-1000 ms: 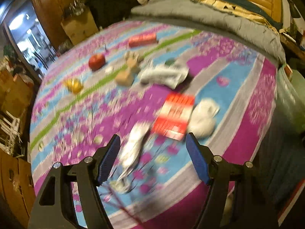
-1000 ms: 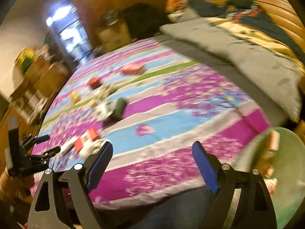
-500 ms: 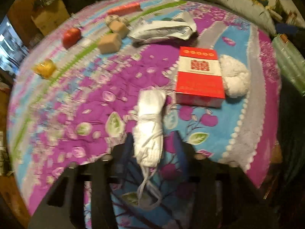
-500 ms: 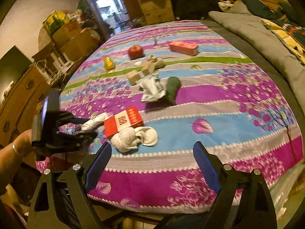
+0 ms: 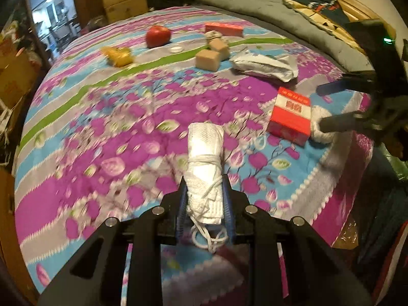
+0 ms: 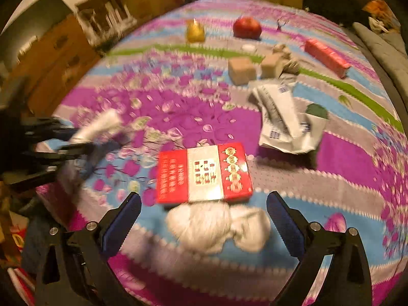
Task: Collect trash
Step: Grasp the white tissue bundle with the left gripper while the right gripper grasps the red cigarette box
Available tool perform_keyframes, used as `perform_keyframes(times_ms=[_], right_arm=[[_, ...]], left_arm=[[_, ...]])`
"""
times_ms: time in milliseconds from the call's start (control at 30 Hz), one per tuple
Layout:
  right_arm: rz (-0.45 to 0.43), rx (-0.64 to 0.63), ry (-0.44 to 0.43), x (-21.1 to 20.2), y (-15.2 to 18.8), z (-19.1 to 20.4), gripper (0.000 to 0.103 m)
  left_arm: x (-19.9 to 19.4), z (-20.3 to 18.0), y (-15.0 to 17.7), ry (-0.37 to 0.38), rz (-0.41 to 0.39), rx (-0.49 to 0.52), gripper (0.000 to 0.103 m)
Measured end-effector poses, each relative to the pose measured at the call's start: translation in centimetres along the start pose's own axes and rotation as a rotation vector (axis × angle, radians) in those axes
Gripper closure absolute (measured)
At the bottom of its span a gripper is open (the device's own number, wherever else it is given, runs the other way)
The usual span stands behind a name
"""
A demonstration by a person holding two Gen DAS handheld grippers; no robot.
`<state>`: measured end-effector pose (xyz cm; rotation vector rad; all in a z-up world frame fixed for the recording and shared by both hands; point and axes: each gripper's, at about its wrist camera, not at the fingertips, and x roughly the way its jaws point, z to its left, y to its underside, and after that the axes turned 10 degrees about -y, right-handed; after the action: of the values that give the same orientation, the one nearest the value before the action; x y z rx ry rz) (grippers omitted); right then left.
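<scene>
My left gripper (image 5: 205,196) is shut on the near end of a white rolled paper bundle (image 5: 205,150) tied with string, which points away over the flowered bedspread (image 5: 114,132). The right wrist view shows that gripper (image 6: 76,140) at the left with the bundle (image 6: 102,123). My right gripper (image 6: 204,201) hangs low over the bed, its jaws opening wide. A crumpled white wad (image 6: 216,227) lies between its fingers, untouched. A red and white box (image 6: 204,173) lies just beyond it. From the left wrist, the right gripper (image 5: 320,107) sits beside that box (image 5: 290,114).
Farther up the bed lie a crumpled white paper bag (image 5: 265,63), two tan blocks (image 5: 207,57), a red apple (image 5: 158,35), a yellow wrapper (image 5: 118,56) and a long red box (image 5: 224,29). A grey duvet (image 5: 280,20) is heaped at the back. The bed edge is close in front.
My left gripper went from open to shut on the white bundle. My right gripper swung left and down from the bed's corner to the red box and white wad, opening wider.
</scene>
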<state>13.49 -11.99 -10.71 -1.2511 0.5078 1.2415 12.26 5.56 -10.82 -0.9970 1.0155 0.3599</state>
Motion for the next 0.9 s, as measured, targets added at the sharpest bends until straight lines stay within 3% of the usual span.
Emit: perform_keyframes(times_ms=[100, 233, 433, 633, 900], right_arm=[[0.065, 0.006, -0.024, 2.1, -0.7, -0.2, 0.005], [0.116, -0.001, 0.025, 4.1, -1.7, -0.6, 0.005], [0.096, 0.002, 0.006, 4.1, -2.3, -0.5, 0.014], [-0.073, -0.013, -0.01, -0.1, -3.2, 1.3, 0.014], [-0.327, -0.021, 0.105, -8.6, -2.2, 4.2, 0.014]], left_arm=[[-0.3, 0.3, 0.4, -0.001, 0.0, -0.009, 0.079], [-0.2, -0.2, 0.4, -0.008, -0.005, -0.006, 0.079], [-0.5, -0.9, -0.3, -0.008, -0.023, -0.013, 0.079], [-1.0, -1.2, -1.8, -0.069, -0.04, -0.049, 0.079], [-1.3, -0.8, -4.4, -0.224, -0.051, -0.153, 0.079]])
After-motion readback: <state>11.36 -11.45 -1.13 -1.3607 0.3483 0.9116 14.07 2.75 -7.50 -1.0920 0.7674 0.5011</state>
